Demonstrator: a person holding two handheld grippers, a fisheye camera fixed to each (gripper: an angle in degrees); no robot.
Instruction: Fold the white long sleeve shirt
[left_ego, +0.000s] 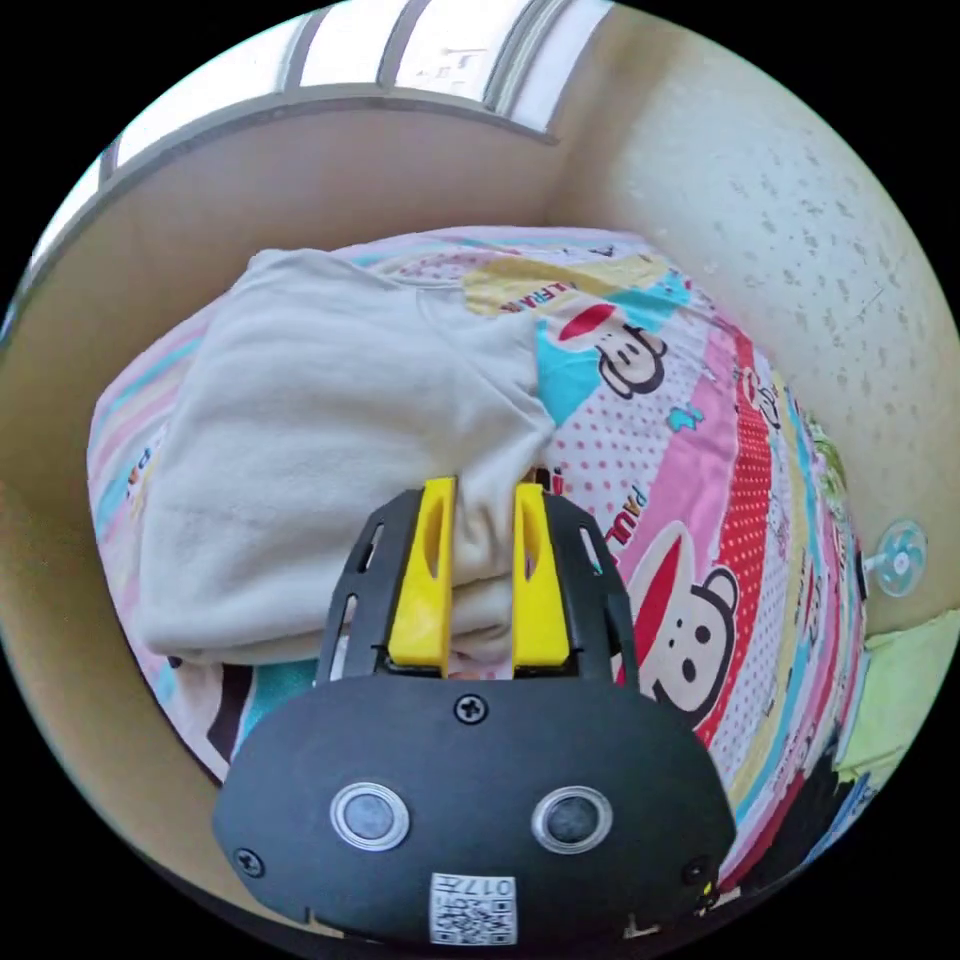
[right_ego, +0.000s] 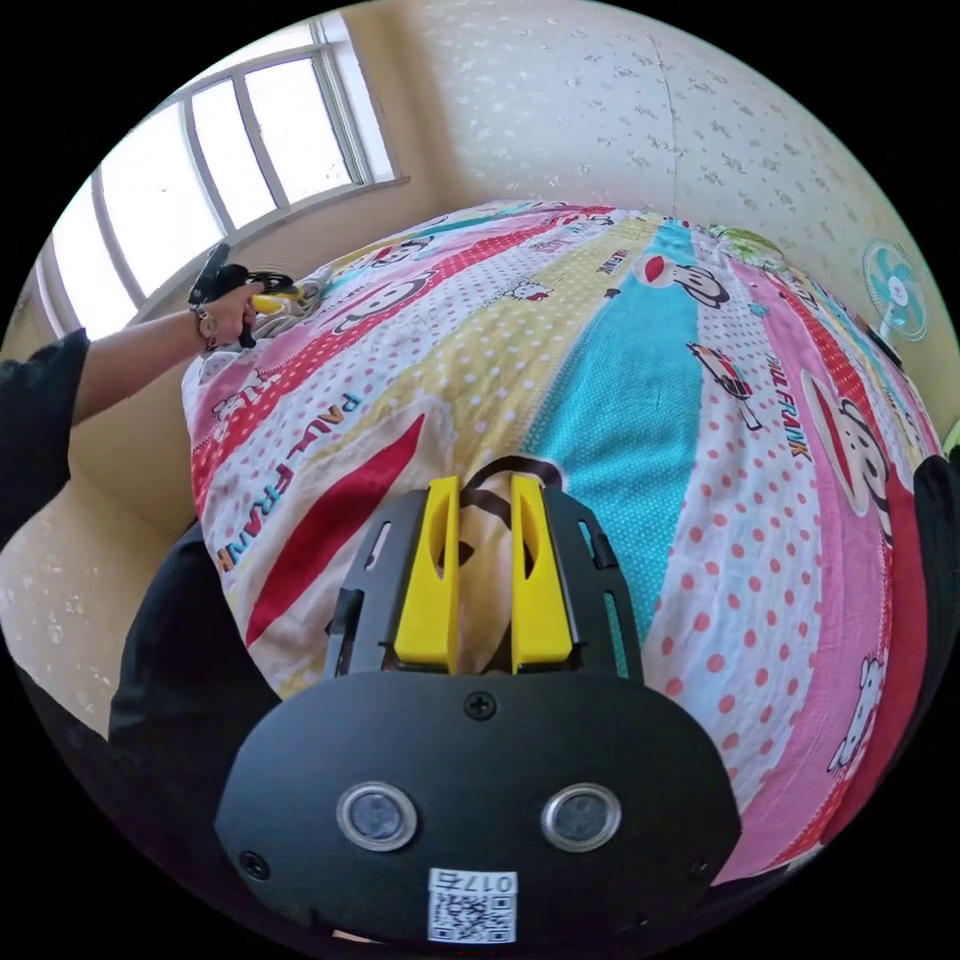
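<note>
The bed (left_ego: 700, 420), under its cartoon-print cover, is carrying everything here, so it serves as the landmark. In the left gripper view the white long sleeve shirt (left_ego: 330, 440) is lying bunched in a soft heap at the bed's corner nearest the window (left_ego: 440, 40), one thick fold hanging toward the camera. The left tool (left_ego: 482, 520) is sitting around that fold — cloth is filling the gap between the yellow jaws, which appear to be pressing on it from both sides.

In the right gripper view the right tool (right_ego: 485, 510) is hovering over the bed's near end, well apart from the shirt, jaws slightly apart with nothing between them, only the printed cover below. Far across the bed, by the window, the person's hand (right_ego: 228, 312) is gripping the left tool.

Judging from this, the shirt is not yet spread, so the step in hand looks like laying it out. Doing it well means keeping the left grip firm on one layer's edge rather than the whole wad, drawing it toward the bed's middle where bare cover is showing, and bringing the right tool across to catch a second edge — otherwise the heap is likely to drag as a lump.
</note>
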